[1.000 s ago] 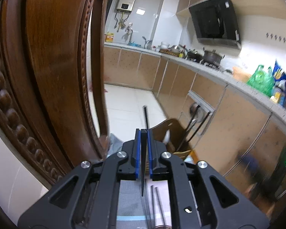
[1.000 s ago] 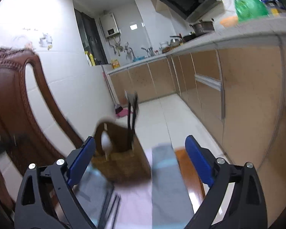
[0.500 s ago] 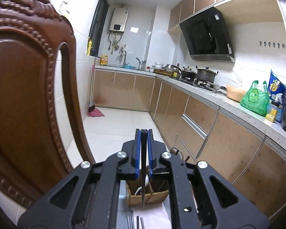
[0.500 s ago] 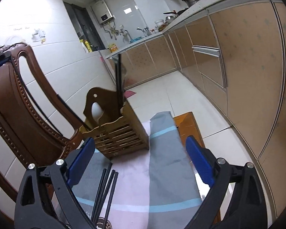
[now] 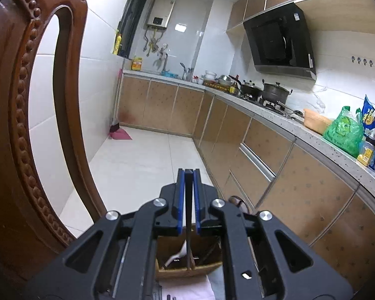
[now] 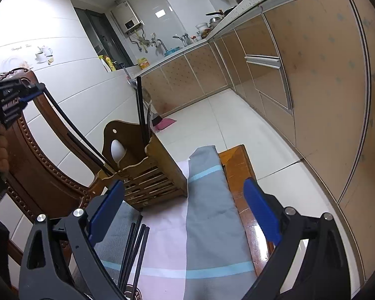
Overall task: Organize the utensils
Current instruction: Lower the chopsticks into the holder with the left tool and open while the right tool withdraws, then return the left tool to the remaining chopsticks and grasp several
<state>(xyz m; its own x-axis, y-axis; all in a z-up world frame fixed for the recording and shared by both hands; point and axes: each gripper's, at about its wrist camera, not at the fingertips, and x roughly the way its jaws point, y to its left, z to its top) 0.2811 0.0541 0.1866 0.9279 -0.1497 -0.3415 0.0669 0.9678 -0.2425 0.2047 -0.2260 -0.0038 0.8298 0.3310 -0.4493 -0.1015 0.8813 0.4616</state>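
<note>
You have a small wooden table point(image 6: 240, 172) under everything, its bare brown top showing along the right edge. A cloth point(image 6: 207, 215) with grey and pale pink panels and thin light-blue stripes covers most of it, one grey fold reaching to the far edge. On the cloth stands a slatted wooden utensil holder point(image 6: 147, 180) at the far left, and several black chopsticks point(image 6: 135, 247) lie loose together just in front of it.

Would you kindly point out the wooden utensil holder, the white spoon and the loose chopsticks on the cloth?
wooden utensil holder point(image 6: 152, 182), right wrist view, slatted front.
white spoon point(image 6: 117, 150), right wrist view, bowl.
loose chopsticks point(image 6: 135, 247), right wrist view, mid-shafts.
</note>
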